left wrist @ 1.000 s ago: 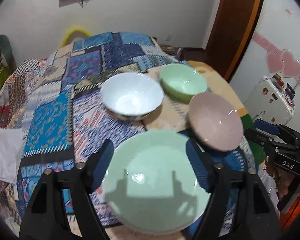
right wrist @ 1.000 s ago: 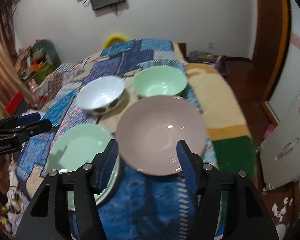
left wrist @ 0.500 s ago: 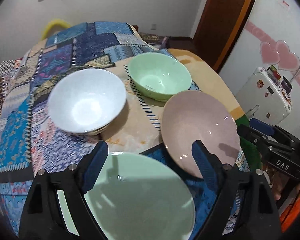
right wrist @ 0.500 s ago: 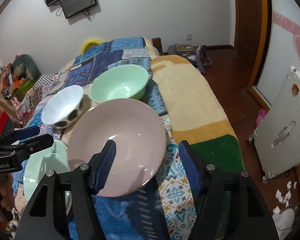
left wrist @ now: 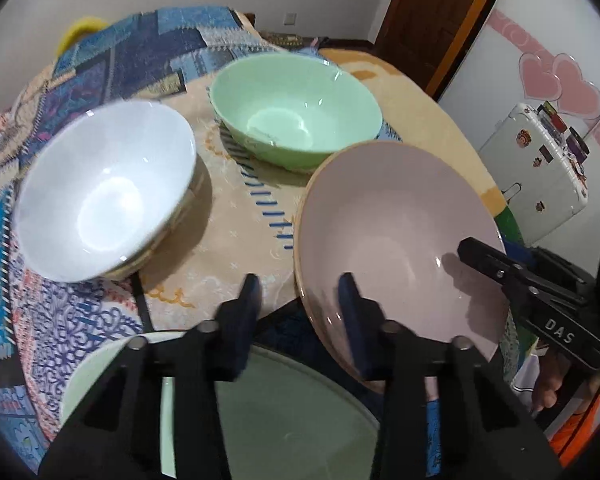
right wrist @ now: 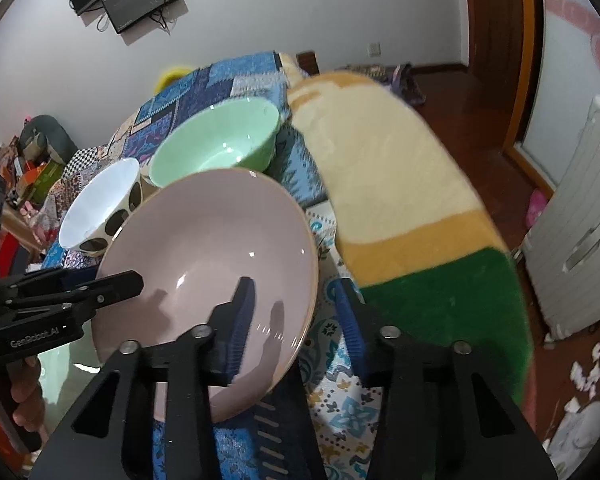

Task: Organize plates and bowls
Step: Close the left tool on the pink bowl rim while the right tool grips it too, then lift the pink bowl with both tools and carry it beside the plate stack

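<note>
Straddling opposite rims of the pink plate (left wrist: 400,232), the left gripper (left wrist: 300,304) and right gripper (right wrist: 296,304) have just been narrowing, fingers not yet pressing; next, probably, finish one pinch and lift it onto the green plate (left wrist: 280,412) under the left fingers.

free: bare cloth (left wrist: 236,240) between bowls | blocked: pink plate (left wrist: 396,232) — white bowl (left wrist: 100,192) flanking
</note>
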The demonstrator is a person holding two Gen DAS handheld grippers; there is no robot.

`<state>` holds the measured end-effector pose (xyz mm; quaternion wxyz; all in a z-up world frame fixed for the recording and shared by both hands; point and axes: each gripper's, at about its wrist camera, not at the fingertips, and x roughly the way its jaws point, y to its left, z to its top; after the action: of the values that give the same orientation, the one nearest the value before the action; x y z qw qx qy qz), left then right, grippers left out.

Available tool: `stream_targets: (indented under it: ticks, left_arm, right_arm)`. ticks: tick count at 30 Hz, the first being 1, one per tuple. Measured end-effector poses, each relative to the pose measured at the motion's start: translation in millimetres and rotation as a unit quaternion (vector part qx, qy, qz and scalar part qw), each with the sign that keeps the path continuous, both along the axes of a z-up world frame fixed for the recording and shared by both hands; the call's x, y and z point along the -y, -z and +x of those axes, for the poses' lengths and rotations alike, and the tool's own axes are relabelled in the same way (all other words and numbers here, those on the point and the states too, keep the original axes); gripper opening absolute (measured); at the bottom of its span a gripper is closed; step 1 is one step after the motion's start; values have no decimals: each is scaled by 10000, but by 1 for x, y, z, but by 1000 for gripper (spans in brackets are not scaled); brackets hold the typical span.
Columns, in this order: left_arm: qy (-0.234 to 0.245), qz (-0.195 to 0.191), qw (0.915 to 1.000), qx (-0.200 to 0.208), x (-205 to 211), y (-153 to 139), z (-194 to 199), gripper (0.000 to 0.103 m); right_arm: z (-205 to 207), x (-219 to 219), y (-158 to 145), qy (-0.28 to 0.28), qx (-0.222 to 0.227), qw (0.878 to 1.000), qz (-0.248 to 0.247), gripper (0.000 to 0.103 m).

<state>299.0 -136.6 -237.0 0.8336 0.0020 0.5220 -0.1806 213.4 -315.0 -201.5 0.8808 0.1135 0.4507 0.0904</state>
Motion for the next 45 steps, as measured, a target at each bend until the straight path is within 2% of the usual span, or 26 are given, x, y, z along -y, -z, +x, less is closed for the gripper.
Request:
stream_targets:
  ticks: [2,5,9,16,30,45]
  left_arm:
    - [9,-84,10000,-28,-1,2,1,28]
    - [158,-270,9994,-120,2,2,0,13]
    - [93,-67,9999,-42,7,2,-1,13]
    - [40,-173,9998,-49,6,-5,-5,13]
    - [30,-351,9985,427,-8,-60,-33,13]
    - [-187,-418,9960,763,-50,-96,-86,13]
  right_arm:
    - [0,-1,5,-43,-85,9999,96,19]
    - [-3,-4,4,-78,-56,9999,104,14]
    - [-5,-3,-1,-38,-65,9999,145,14]
    - [-8,-4,-12,10,13,9999,139,14]
    - [-25,-18,-59,-38,505,9987,45,14]
    - [-54,-60,-82,-252,725,9970,-59,15]
